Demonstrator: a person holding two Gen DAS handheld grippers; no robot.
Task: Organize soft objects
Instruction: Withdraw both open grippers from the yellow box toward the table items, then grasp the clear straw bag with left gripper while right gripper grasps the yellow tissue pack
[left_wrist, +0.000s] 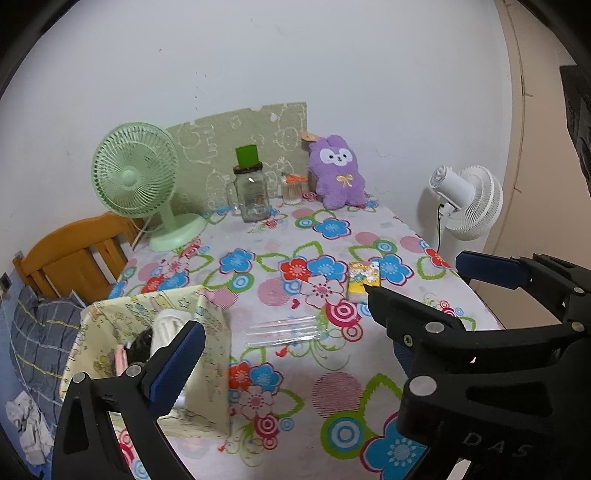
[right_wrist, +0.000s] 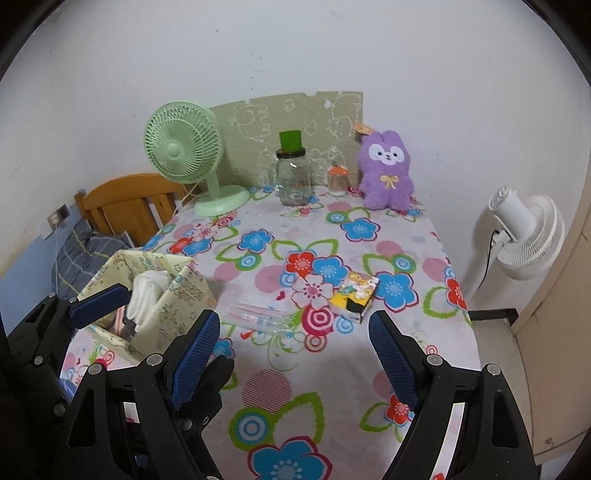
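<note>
Holding both claws open and empty over the flowered desk (right_wrist: 332, 369), you have the soft things spread in front of you.

Your left claw (right_wrist: 146, 315) hangs beside the pale yellow fabric box (left_wrist: 207, 354) at the desk's left edge, its jaws apart; a white folded cloth (right_wrist: 147, 291) stands inside this box. Your right claw (right_wrist: 295, 354) is spread wide over the near part of the desk. The small yellow tissue pack (right_wrist: 354, 293) lies near the middle, just right of a clear plastic sleeve (right_wrist: 258, 317). The purple plush rabbit (right_wrist: 386, 170) sits upright against the wall at the far edge, near a glass jar with green lid (right_wrist: 293, 173) and a green desk fan (right_wrist: 184, 149).
</note>
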